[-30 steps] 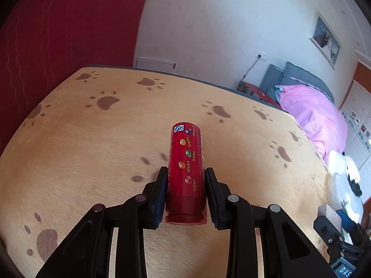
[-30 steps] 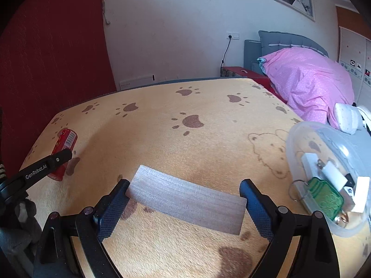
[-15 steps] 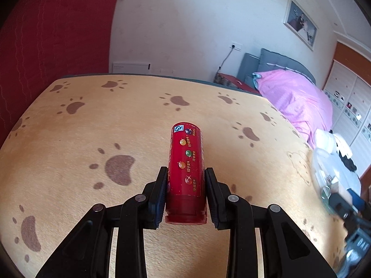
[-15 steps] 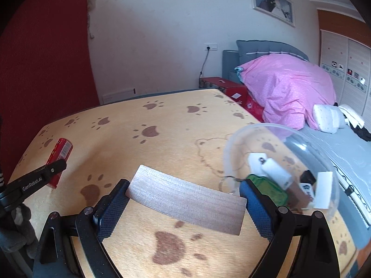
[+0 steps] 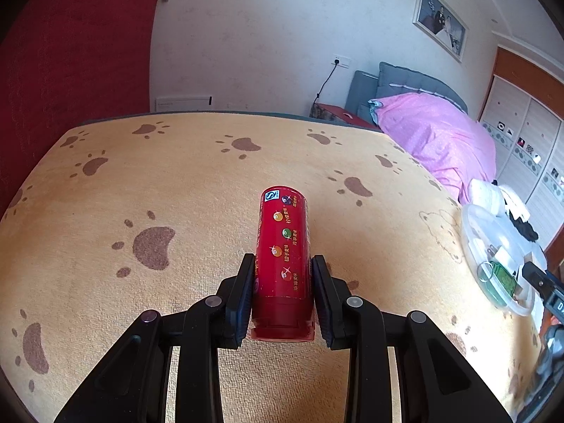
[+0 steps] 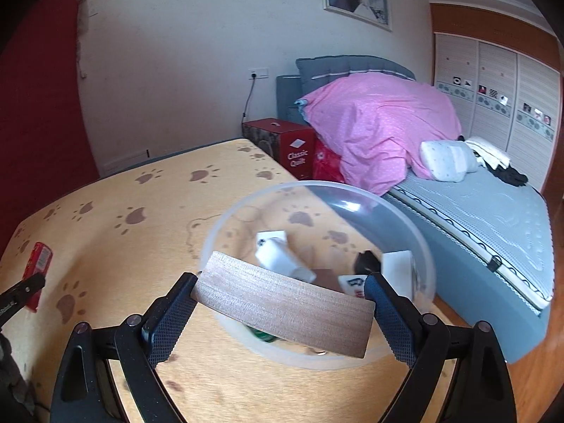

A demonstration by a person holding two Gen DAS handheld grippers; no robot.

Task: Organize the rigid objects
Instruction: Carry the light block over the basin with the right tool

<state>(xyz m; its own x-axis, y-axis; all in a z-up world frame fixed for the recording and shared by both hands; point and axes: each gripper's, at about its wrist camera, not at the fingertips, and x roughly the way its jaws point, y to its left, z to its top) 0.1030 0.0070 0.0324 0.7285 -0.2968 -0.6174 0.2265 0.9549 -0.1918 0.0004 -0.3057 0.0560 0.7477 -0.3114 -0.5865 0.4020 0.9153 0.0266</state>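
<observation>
While your left gripper (image 5: 282, 292) clamps the red tube (image 5: 283, 261) near its capped end, the tube's label faces up, showing a small blue-and-white "S" mark at its far end and a column of coloured ball icons beside Chinese characters too small to read; on the floor by the bed, the red box (image 6: 292, 149) reads "Classic Quilt". Your right gripper (image 6: 282, 303) is clamped on the two short ends of the wooden block (image 6: 283, 303), a flat, pale brown slab with fine grain, held crosswise and tilted down to the right. A second ago the clear bowl (image 6: 424, 257) sat at 3 o'clock in the right view; now it lies directly beyond the block, from 12 to 2 o'clock, with the block over its near rim. In the left view the bowl (image 5: 470, 222) has come in at 3 o'clock, and the paw-print cloth (image 5: 176, 183) has slid leftward. Inside the bowl lie white pieces, a dark one and something green, blurred.
</observation>
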